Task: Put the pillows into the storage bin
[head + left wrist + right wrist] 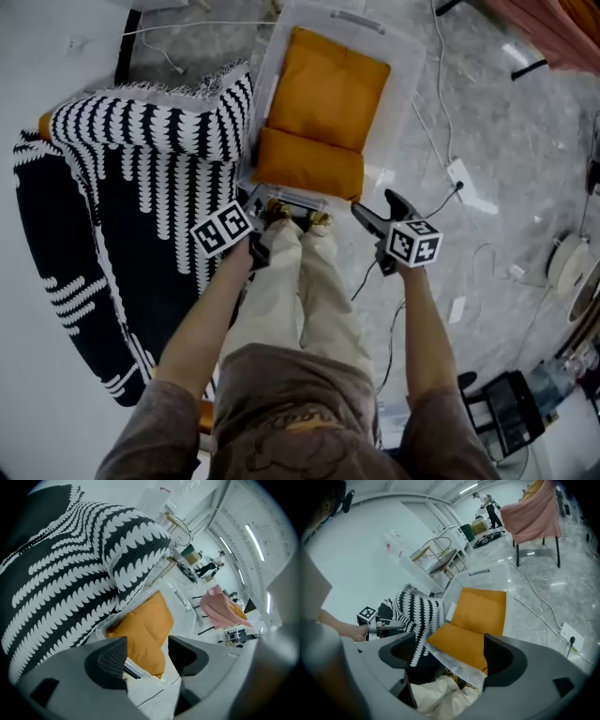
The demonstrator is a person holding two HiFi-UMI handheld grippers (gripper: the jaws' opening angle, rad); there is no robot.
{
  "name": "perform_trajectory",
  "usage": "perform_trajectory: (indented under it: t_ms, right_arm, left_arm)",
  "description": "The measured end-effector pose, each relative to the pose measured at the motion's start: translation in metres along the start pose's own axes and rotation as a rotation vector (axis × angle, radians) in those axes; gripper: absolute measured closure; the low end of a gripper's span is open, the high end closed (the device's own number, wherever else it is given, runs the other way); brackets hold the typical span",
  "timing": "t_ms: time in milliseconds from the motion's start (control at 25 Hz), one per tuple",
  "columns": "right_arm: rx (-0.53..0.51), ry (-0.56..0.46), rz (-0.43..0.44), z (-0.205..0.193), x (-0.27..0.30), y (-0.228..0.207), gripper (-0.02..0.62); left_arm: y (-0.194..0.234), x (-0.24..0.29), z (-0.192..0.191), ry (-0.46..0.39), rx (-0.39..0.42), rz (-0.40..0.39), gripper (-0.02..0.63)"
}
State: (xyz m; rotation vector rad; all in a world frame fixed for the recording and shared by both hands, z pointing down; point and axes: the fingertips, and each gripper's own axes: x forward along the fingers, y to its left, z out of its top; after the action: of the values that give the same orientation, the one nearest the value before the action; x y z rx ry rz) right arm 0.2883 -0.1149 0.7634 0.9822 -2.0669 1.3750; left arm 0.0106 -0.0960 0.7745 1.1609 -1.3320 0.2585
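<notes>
Both forearms reach forward and down, one on each side of the person's beige trousers (300,281). The left claw (261,204) hangs at the 7 o'clock corner of the storage bin (410,84). Its jaws are partly open with nothing between them, and only the bin's near corner shows beyond them. The right claw (379,208) sits near the bin's 5 o'clock corner, its jaws spread wide and empty.

The bin is clear rigid plastic, oblong with rounded corners, and stands on the grey marbled floor (487,122). Two soft mustard-orange fabric pillows lie inside it. The larger pillow (330,86) lies flat toward 12 o'clock. The smaller pillow (309,161) lies plump across the 6 o'clock end, touching the larger one.

At the bin's 9 o'clock, right against its wall, stands a dark armchair (141,178) covered in a white woven scallop pattern with a fringed edge. At 3 o'clock, white cables and a power strip (462,176) lie on the floor.
</notes>
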Motion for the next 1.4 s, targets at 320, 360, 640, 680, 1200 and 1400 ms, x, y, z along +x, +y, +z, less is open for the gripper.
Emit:
perform_trajectory:
  t_ms: [320, 360, 640, 680, 1200, 1400]
  right_arm:
    - [-0.045, -0.032, 0.096, 0.040, -0.038, 0.060, 0.144]
    - [-0.054, -0.034, 0.106, 0.046, -0.050, 0.070, 0.147]
    - [-0.174, -0.104, 0.212, 0.108, -0.149, 0.167, 0.166]
    - [-0.211, -0.112, 0.235, 0.117, -0.161, 0.186, 0.169]
    - [-0.597, 0.134, 0.606, 0.079, -0.153, 0.440, 0.183]
    - [-0.751, 0.282, 0.739, 0.008, -0.121, 0.564, 0.186]
  left_arm:
    - [-0.080, -0.067, 0.018, -0.072, 0.128, -0.123, 0.348]
    - [-0.092, -0.084, 0.021, -0.087, 0.137, -0.136, 0.348]
    - [-0.172, -0.236, 0.037, -0.252, 0.247, -0.220, 0.348]
    - [-0.182, -0.257, 0.039, -0.284, 0.288, -0.225, 0.347]
    - [-0.098, -0.495, 0.027, -0.691, 0.340, 0.013, 0.323]
    - [0.015, -0.579, -0.010, -0.808, 0.106, 0.097, 0.284]
